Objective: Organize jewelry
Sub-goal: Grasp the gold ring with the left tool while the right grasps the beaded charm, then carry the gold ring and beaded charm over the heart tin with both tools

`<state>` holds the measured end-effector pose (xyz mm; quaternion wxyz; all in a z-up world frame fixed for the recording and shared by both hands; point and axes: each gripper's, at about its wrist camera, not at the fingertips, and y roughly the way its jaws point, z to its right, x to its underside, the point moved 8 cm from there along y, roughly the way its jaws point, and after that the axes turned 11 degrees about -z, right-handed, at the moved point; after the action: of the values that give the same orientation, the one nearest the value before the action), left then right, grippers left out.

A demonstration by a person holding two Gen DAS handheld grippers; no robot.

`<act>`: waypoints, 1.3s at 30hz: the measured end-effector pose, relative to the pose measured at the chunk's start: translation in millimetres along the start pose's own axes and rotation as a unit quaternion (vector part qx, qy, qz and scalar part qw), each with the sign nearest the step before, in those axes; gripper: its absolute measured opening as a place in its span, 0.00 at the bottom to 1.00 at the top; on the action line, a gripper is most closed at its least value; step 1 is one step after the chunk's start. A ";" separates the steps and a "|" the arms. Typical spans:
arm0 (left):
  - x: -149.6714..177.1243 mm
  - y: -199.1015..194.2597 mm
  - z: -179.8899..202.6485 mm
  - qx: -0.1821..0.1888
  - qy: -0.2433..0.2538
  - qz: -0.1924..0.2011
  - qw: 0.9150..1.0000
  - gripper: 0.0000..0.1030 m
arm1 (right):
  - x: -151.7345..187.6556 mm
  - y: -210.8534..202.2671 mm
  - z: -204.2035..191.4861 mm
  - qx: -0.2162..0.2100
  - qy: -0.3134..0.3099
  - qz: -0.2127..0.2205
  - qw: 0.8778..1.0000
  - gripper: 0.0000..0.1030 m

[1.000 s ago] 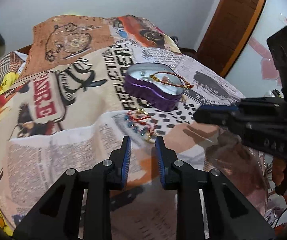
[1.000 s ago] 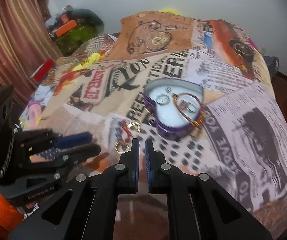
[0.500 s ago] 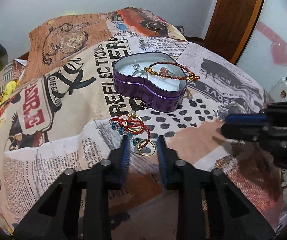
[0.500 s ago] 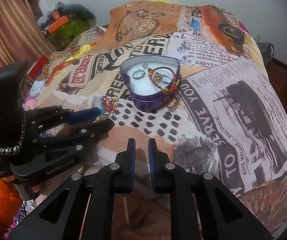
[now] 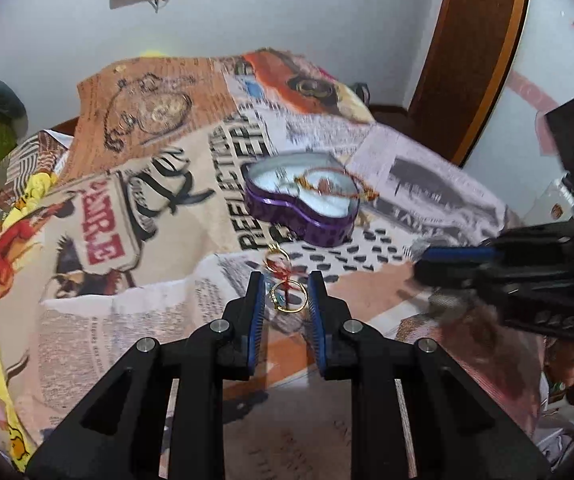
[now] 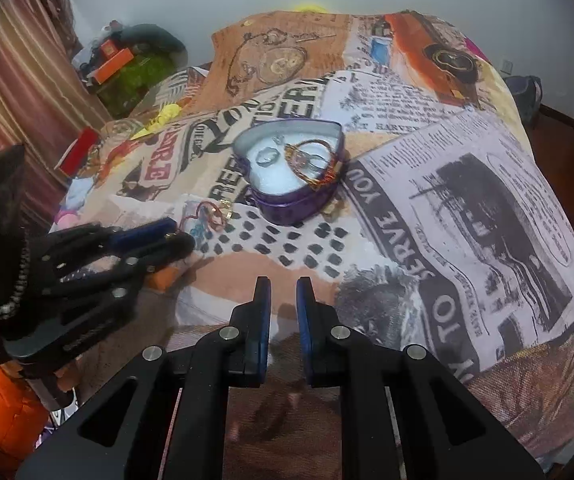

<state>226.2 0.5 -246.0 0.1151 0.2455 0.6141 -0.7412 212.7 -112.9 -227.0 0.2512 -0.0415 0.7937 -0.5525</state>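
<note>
Two gold rings [image 5: 287, 294] lie between the left hand-held gripper [image 5: 285, 298]'s spread, empty jaws; right hand-held gripper [image 6: 283, 300], nearly closed, sits farther.

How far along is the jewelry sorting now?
Done: a braided bracelet and rings are in the heart-shaped tin. In hand: the left gripper has a gold ring between its jaws. Left: the red bracelet on the bedspread.

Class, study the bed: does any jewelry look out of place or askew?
Yes. A red bracelet hangs over the rim of the heart tin instead of lying inside, and a tangle of red cord and gold rings sits loose on the bedspread outside the tin.
</note>
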 end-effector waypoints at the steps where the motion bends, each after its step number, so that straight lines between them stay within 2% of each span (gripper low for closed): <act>1: 0.1 -2.8 -1.7 0.004 -0.002 0.002 1.000 0.20 | -2.1 1.1 -3.9 0.001 -0.005 0.000 1.000 0.11; 8: 16.1 -2.7 -33.3 0.006 -0.030 -0.009 0.999 0.20 | -18.2 20.8 -36.4 -0.001 -0.045 -0.018 0.999 0.11; 15: 34.5 7.5 -56.3 0.016 -0.051 -0.022 0.998 0.20 | -27.2 42.1 -58.3 0.015 -0.089 -0.043 0.995 0.14; 18: 36.2 8.4 -59.8 0.020 -0.052 -0.020 0.998 0.20 | -32.6 48.8 -66.0 0.011 -0.100 -0.052 0.994 0.26; 20: 37.1 9.7 -60.1 0.024 -0.051 -0.020 0.998 0.20 | -37.5 50.6 -68.5 -0.004 -0.091 -0.054 0.994 0.40; 21: 37.3 10.2 -59.9 0.024 -0.050 -0.020 0.998 0.20 | -39.3 50.6 -70.2 -0.011 -0.085 -0.051 0.995 0.41; 26: 38.5 13.4 -60.0 0.026 -0.047 -0.019 0.998 0.20 | -48.4 56.1 -73.6 -0.015 -0.069 -0.043 0.997 0.41; 31: 39.5 15.3 -60.5 0.027 -0.050 -0.019 0.998 0.20 | -45.1 76.7 -73.0 -0.014 -0.067 -0.076 0.995 0.41; 33: 39.6 15.5 -59.8 0.024 -0.050 -0.018 0.998 0.20 | -46.4 78.1 -71.9 -0.019 -0.063 -0.074 0.995 0.41; 36: 39.1 14.8 -58.8 0.020 -0.049 -0.018 0.998 0.20 | -46.9 78.9 -70.8 -0.014 -0.063 -0.070 0.995 0.35; 37: 39.1 14.3 -58.6 0.020 -0.049 -0.018 0.998 0.20 | -46.7 78.7 -70.5 -0.011 -0.065 -0.069 0.995 0.28; 38: 38.9 13.7 -58.5 0.018 -0.050 -0.018 0.998 0.20 | -46.4 78.2 -71.4 -0.012 -0.068 -0.068 0.995 0.15; 39: 38.4 12.4 -58.4 0.016 -0.050 -0.017 0.998 0.20 | -45.9 77.8 -72.7 -0.017 -0.074 -0.070 0.995 0.10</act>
<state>212.3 59.2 -283.3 0.1295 0.1993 0.5998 -0.7640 236.7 -4.9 -261.5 0.2690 -0.1415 0.7775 -0.5506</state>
